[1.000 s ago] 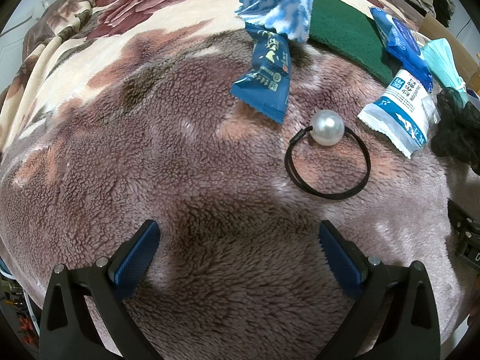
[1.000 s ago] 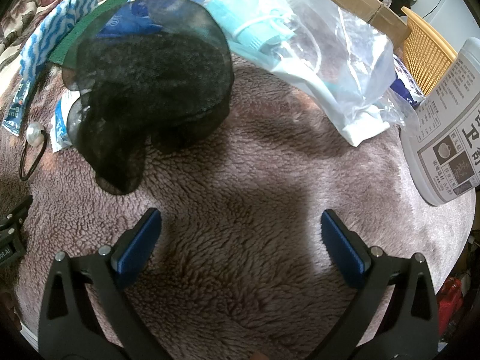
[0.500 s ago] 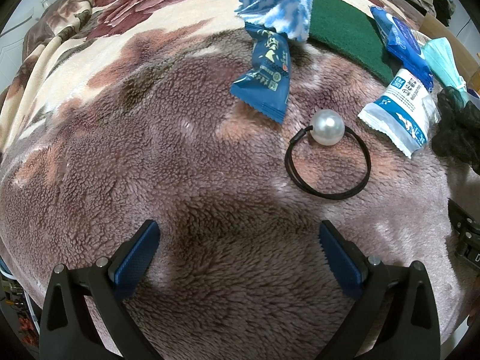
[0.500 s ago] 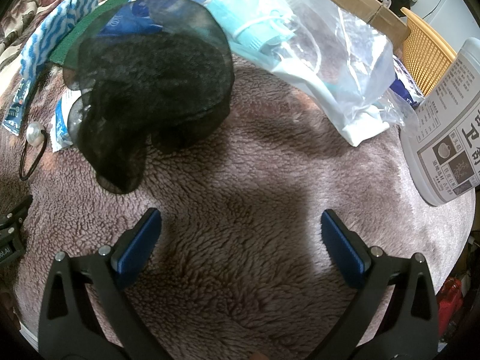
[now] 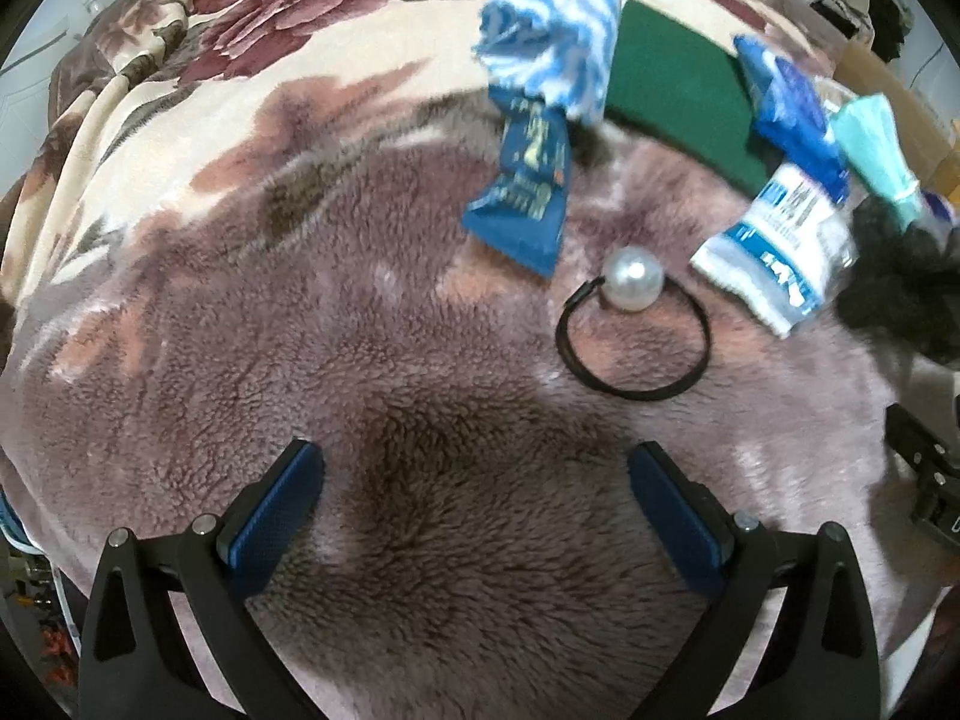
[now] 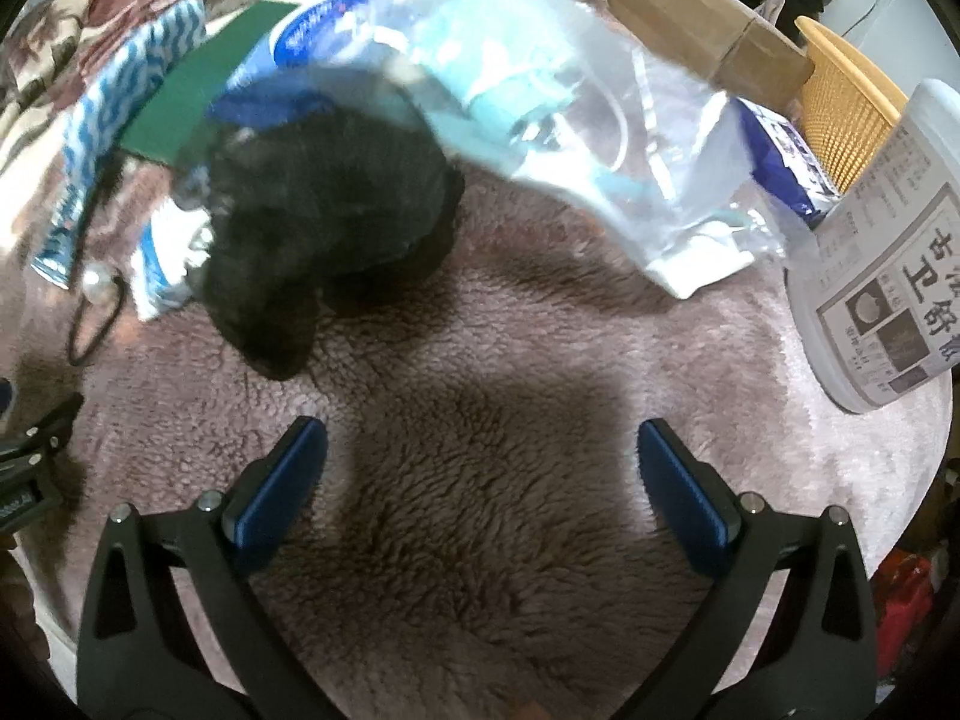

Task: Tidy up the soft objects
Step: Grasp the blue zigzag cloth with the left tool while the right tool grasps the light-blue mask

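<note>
Hovering empty with jaws spread, the left gripper point(image 5: 474, 483) has the hair tie point(image 5: 633, 333) ahead-right, while the right gripper point(image 6: 480, 459), equally wide, faces the black mesh point(image 6: 324, 228) ahead-left; sorting looks unstarted.

Both grippers have black frames with silver screws and blue-padded fingers point(image 5: 273, 516).

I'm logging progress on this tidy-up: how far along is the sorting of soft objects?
Nothing looks sorted yet. The pearl hair tie, blue snack packet, striped cloth and black mesh piece lie scattered on the blanket. The left gripper and right gripper are open and empty, so everything is left.
</note>
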### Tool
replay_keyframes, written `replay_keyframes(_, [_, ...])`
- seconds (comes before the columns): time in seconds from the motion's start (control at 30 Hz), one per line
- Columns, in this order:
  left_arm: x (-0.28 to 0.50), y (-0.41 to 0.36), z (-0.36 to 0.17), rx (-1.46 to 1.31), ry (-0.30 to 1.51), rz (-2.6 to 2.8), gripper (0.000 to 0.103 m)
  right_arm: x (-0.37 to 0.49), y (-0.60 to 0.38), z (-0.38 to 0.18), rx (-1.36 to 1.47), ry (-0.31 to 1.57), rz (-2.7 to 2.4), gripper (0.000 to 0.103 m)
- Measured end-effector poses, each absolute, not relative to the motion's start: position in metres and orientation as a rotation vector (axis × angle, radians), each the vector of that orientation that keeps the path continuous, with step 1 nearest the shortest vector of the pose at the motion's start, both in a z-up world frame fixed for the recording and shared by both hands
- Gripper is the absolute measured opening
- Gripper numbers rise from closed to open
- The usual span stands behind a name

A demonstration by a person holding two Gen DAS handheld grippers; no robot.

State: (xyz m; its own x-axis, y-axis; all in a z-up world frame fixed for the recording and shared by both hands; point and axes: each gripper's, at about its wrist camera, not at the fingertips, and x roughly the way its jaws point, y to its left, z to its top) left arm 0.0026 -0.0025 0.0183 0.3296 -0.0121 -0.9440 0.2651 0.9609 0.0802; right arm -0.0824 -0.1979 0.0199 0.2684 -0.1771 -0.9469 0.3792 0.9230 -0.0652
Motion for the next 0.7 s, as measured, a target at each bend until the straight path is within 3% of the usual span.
replay_keyframes(0.7, [0.02, -0.041, 0.092, 0.248, 1.244, -0.254, 0.103, -0.044, -0.25, 0.121, 0.252, 1.212, -0.341, 0.103])
